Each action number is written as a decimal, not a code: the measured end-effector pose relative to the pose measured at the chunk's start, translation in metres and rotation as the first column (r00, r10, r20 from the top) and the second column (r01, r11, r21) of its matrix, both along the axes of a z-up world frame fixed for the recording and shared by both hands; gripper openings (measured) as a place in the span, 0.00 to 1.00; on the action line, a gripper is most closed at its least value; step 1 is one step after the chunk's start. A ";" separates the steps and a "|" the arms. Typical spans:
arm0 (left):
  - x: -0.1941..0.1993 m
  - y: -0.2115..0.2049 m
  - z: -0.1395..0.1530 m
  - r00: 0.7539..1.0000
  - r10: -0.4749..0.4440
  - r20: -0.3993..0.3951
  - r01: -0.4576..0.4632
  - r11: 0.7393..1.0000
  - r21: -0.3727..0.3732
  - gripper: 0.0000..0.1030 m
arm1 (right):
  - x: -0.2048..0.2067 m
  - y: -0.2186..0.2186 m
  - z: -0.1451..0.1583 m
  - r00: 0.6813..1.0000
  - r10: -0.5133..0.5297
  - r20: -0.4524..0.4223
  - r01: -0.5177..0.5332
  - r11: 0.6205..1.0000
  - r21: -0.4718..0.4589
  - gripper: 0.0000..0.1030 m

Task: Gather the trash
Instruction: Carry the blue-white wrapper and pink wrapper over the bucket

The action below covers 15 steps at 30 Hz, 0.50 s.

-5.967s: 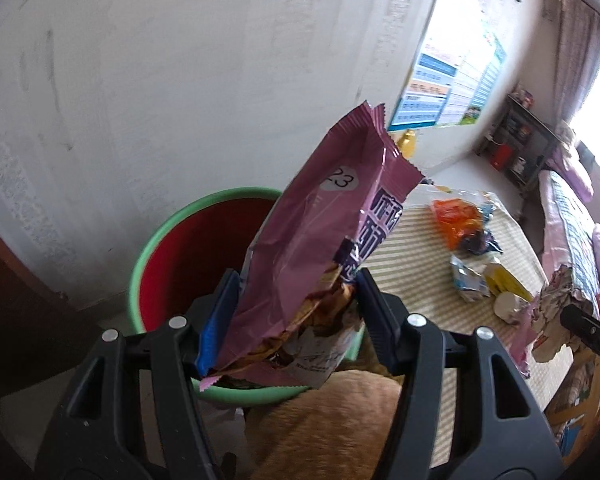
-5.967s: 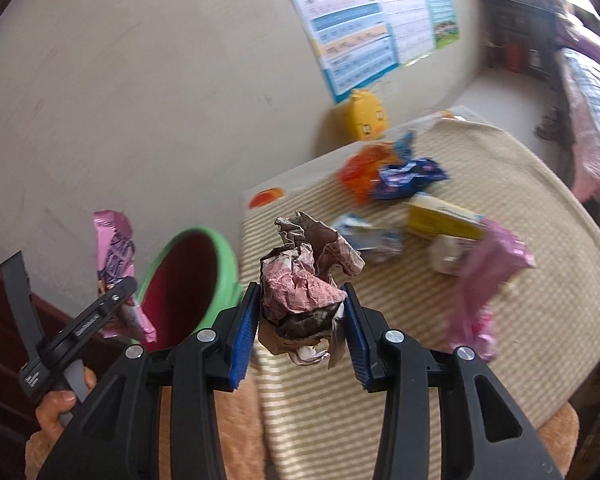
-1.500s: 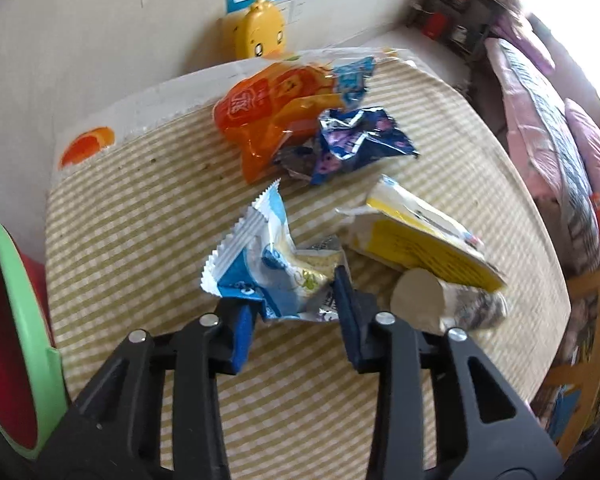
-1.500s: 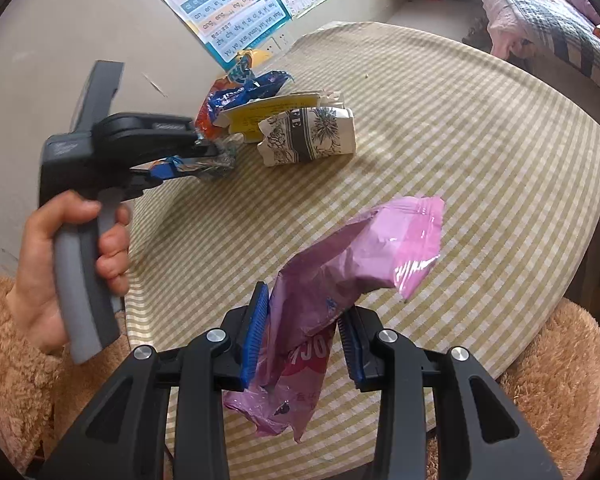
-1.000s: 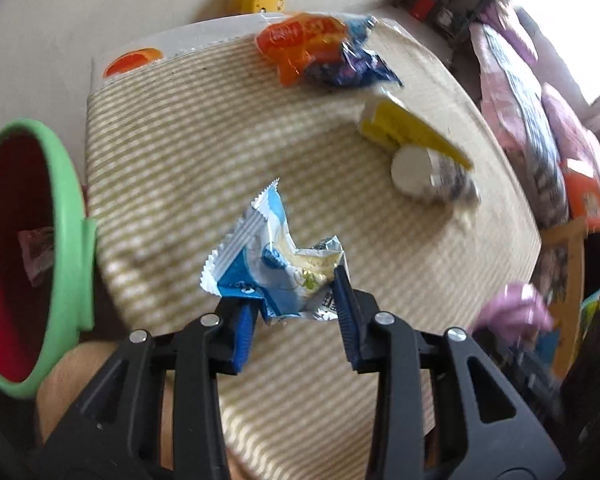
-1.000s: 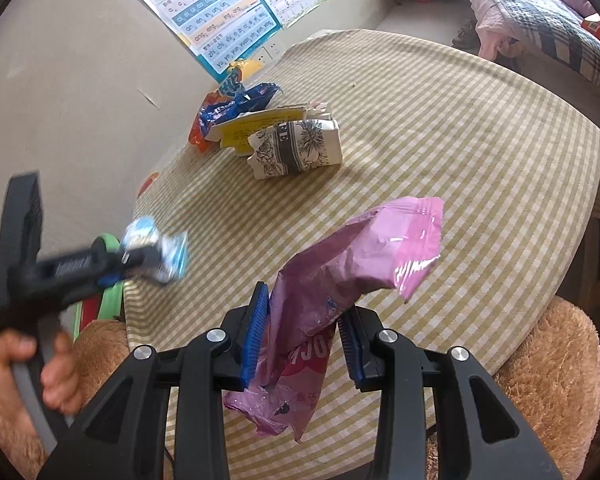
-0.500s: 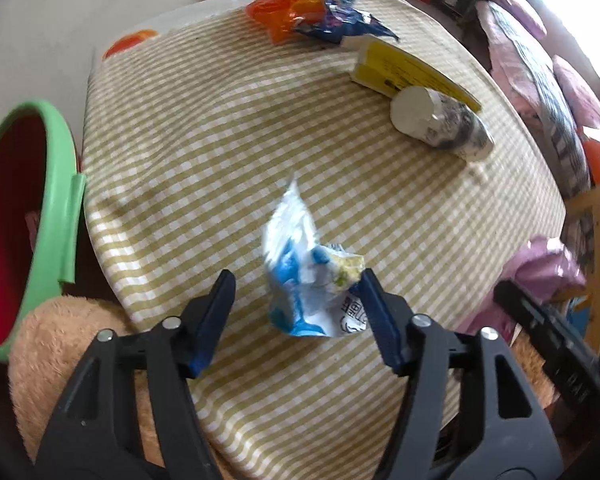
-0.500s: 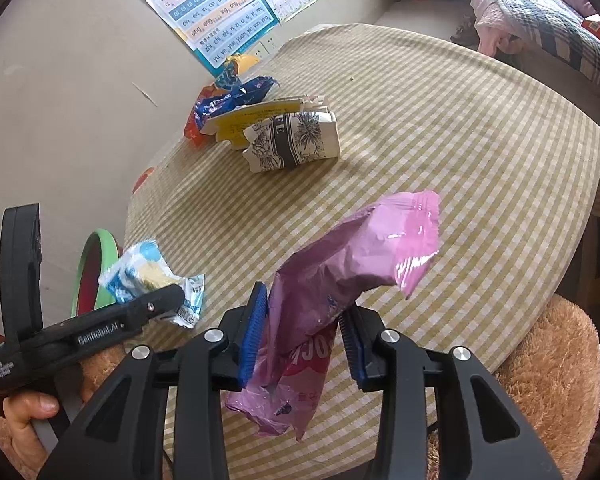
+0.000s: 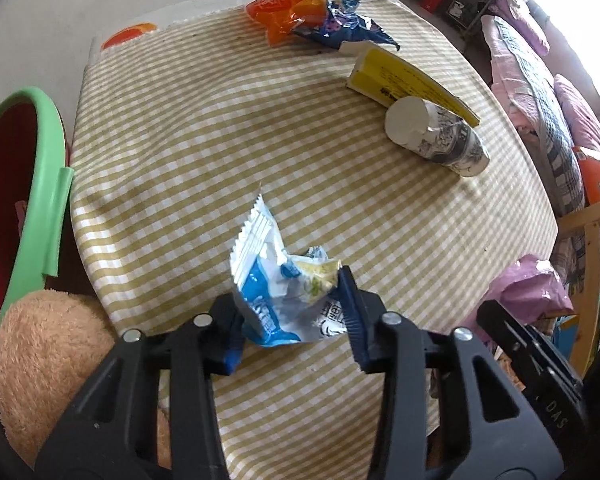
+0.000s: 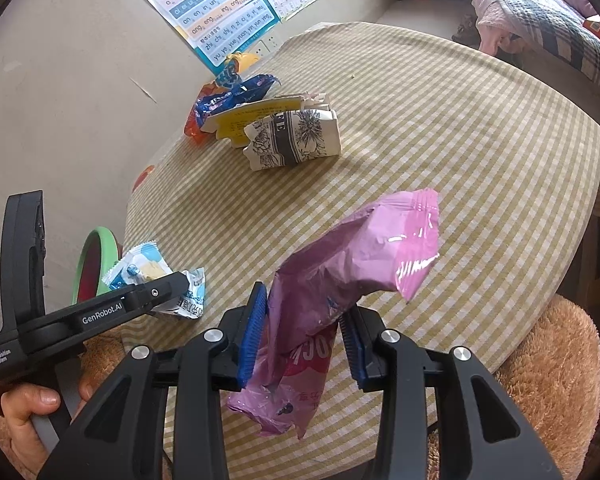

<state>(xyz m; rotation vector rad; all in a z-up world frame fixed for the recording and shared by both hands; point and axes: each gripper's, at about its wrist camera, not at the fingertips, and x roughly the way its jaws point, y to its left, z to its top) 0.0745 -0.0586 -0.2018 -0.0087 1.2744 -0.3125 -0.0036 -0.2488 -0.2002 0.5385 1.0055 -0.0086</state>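
- The round table [image 9: 260, 120] with the checked yellow cloth fills most of both views, and most of the leftover trash sits toward its far side by the wall.
- The green bin [image 9: 40, 184] with the red inside stands off the table's edge, on your left gripper's side.
- Your right gripper [image 10: 304, 340] is clamped on the pink snack bag [image 10: 360, 256]; the bag is pinched at its middle and sticks up and out above the table.
- Your left gripper [image 9: 290, 320] has just been closing its jaws, and the blue-and-white wrapper [image 9: 268, 280] sits between them, squeezed by both pads, over the near edge of the table.
- The yellow box [image 9: 404, 76] lies flat, and the crumpled paper cup [image 9: 436, 136] lies on its side right against it.
- The orange bag [image 9: 288, 12] and the dark blue wrapper [image 9: 340, 28] are bunched together at the far edge, touching each other.
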 end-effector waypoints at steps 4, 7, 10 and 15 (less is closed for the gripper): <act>-0.004 0.000 0.004 1.000 -0.010 0.024 0.010 1.000 0.019 0.35 | 0.000 -0.001 -0.001 1.000 -0.001 -0.002 0.001 1.000 0.000 0.34; -0.005 0.003 0.007 1.000 0.006 0.028 -0.006 1.000 0.009 0.35 | 0.000 0.000 -0.001 1.000 -0.001 -0.006 0.001 1.000 -0.004 0.34; -0.007 0.007 0.010 0.999 0.014 0.035 -0.014 1.000 0.003 0.35 | 0.001 0.002 -0.001 1.000 -0.001 -0.007 0.001 1.000 -0.011 0.34; -0.013 0.006 0.019 0.997 0.008 0.073 -0.009 1.000 0.011 0.35 | 0.002 0.006 0.000 1.000 0.007 -0.012 -0.008 0.999 -0.036 0.34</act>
